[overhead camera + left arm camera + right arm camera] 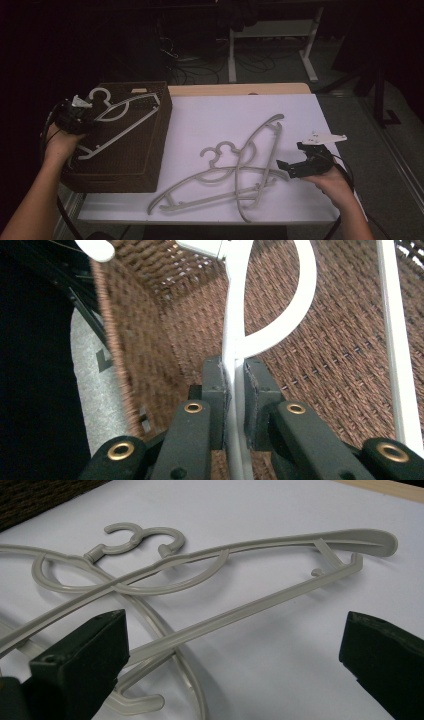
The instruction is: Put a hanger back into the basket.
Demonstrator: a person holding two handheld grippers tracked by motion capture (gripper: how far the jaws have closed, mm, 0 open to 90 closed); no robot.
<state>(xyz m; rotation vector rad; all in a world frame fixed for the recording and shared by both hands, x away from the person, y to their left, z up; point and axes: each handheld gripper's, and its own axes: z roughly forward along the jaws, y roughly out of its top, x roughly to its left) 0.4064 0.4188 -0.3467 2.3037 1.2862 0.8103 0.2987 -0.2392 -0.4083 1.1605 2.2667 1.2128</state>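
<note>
The left gripper (75, 116) sits over the left edge of the brown wicker basket (135, 155), and its jaws are nearly closed, clamped on a thin arm of a pale plastic hanger (117, 120); in the left gripper view the two black pads (215, 390) press the white bar (232, 365) from both sides, with no gap left between pad and plastic; past the pads the bar forks into a curved brace that rises against the woven wall of the basket. In the high view this hanger lies tilted across the top of the basket, its hook toward the far left corner, its long bar slanting toward the near left corner; the basket itself stands at the left end of the white table top (200, 115).

The right gripper (297, 162) hovers at the right side of the table with its jaws spread wide; nothing lies between them; in the right gripper view the two black jaws stand far apart at the lower corners, and the white surface shows between them.

Two more hangers (235, 172) lie crossed on the white surface in the middle of the table, just beside the right gripper; whether the nearer jaw touches one of them I cannot tell.
</note>
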